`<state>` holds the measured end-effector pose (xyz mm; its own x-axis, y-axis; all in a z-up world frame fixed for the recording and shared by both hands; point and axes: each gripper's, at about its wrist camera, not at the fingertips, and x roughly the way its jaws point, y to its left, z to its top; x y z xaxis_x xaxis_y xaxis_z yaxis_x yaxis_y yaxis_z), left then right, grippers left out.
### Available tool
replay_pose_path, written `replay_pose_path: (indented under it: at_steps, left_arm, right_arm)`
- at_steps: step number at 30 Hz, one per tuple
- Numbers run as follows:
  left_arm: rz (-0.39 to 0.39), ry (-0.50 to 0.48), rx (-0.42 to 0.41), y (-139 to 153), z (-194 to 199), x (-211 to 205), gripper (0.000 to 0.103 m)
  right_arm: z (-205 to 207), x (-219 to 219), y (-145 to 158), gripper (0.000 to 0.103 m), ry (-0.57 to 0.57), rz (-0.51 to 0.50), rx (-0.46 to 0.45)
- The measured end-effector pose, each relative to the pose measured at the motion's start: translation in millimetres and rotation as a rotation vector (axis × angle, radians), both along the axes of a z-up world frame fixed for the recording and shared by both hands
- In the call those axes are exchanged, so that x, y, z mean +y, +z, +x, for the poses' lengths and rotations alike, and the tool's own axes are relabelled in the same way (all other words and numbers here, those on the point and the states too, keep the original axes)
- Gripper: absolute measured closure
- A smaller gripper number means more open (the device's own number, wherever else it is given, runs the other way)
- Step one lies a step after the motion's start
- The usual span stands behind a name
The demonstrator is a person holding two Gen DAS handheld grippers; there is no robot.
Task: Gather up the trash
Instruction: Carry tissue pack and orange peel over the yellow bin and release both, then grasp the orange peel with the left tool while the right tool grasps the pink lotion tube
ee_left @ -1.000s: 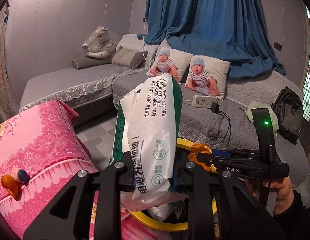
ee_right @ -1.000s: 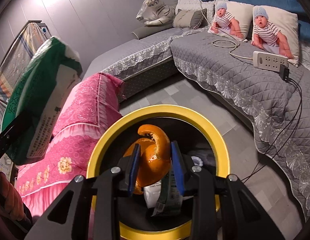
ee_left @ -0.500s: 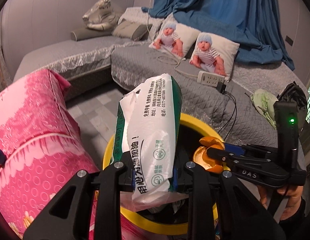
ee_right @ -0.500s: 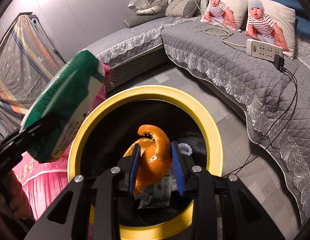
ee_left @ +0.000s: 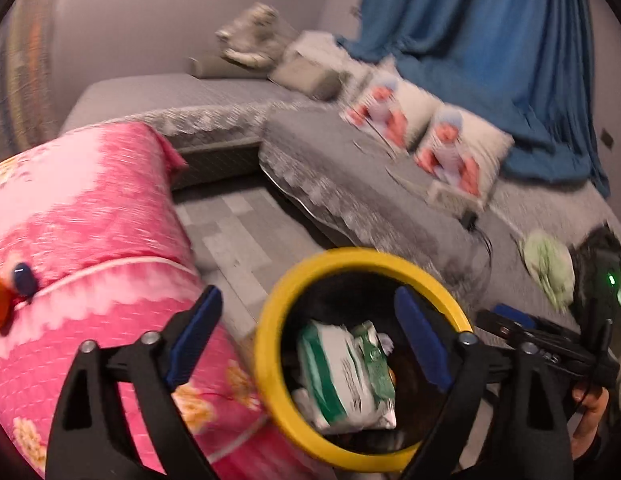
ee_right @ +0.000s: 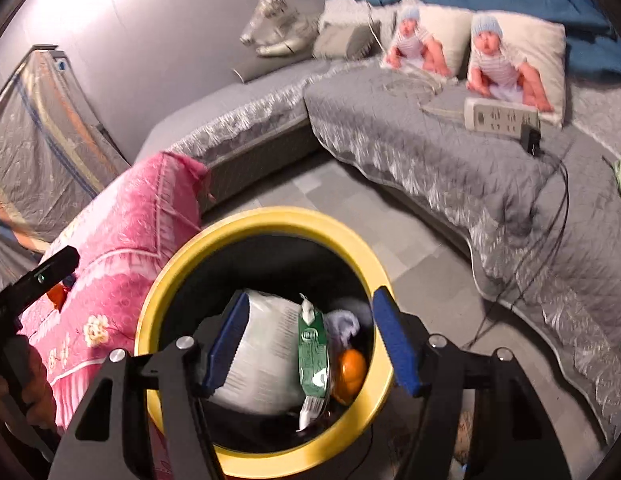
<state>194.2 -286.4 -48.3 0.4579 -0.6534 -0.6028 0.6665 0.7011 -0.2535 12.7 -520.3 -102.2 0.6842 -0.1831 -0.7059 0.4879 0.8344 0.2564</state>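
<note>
Left wrist view: left gripper (ee_left: 306, 338) wide apart, empty; green-white bag (ee_left: 344, 376) below in yellow-rimmed bin (ee_left: 266, 356). Right gripper (ee_right: 312, 342) spread, empty, above orange peel (ee_right: 350, 368).

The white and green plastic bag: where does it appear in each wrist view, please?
Left wrist: white and green plastic bag lies bottom centre, inside the yellow-rimmed black bin.
Right wrist: bag lies bottom centre, inside the bin, beside an orange peel.
Shared landmark: pink floral quilt, left of the bin.
</note>
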Motion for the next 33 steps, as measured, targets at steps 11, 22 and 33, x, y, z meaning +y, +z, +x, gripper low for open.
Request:
replay_pose_path:
  at_steps: [11, 22, 33]
  left_arm:
    - [-0.004, 0.231, -0.172, 39, 23, 137, 0.01]
    - [0.17, 0.446, -0.058, -10, 93, 234, 0.013]
    - [0.229, 0.432, 0.05, -44, 137, 223, 0.038]
  right_arm:
    - [68, 100, 53, 0.042, 0.396, -0.182, -0.089]
    - [138, 189, 61, 0.042, 0.614, -0.137, -0.114]
    - [144, 198, 57, 0.042, 0.635, -0.12, -0.112]
